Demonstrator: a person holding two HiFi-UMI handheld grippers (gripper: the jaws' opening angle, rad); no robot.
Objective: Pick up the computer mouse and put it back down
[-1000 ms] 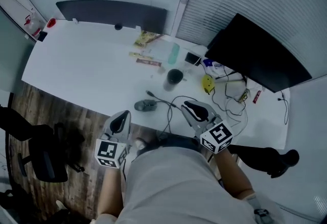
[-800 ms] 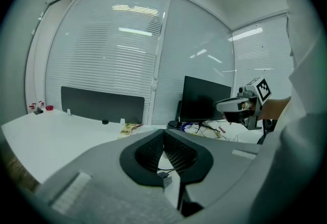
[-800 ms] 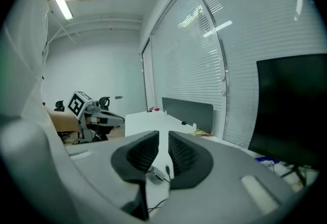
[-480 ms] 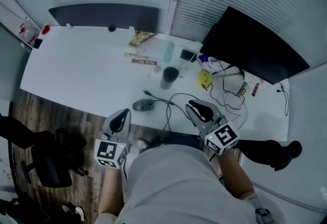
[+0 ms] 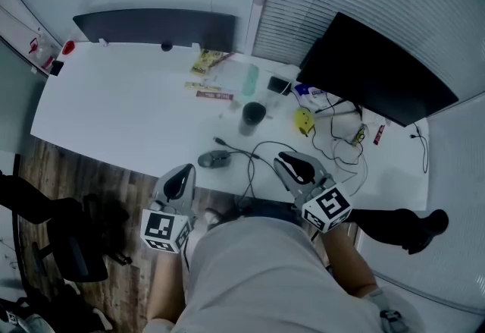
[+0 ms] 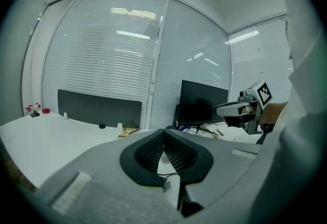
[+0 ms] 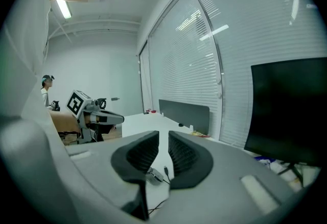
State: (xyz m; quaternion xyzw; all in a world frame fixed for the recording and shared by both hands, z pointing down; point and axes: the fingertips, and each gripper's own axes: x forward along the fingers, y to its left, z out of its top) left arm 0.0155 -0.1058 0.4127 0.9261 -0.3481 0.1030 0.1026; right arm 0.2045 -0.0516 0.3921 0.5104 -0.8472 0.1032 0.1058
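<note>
White counter [image 5: 121, 111] spreads before you, and the small grey computer mouse [image 5: 214, 159] sits near its front edge, lying crosswise with its black cable [image 5: 254, 157] trailing right. It lies just ahead and right of your left gripper [image 5: 182, 172], whose jaws are pressed together, empty. Your right gripper [image 5: 286, 160], narrowly parted and empty, sits farther off.

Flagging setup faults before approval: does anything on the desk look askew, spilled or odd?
Nothing spilled or damaged. Loose black cables sprawl tangled across the desk beside the mouse; snack wrappers lie scattered behind the cup.
</note>
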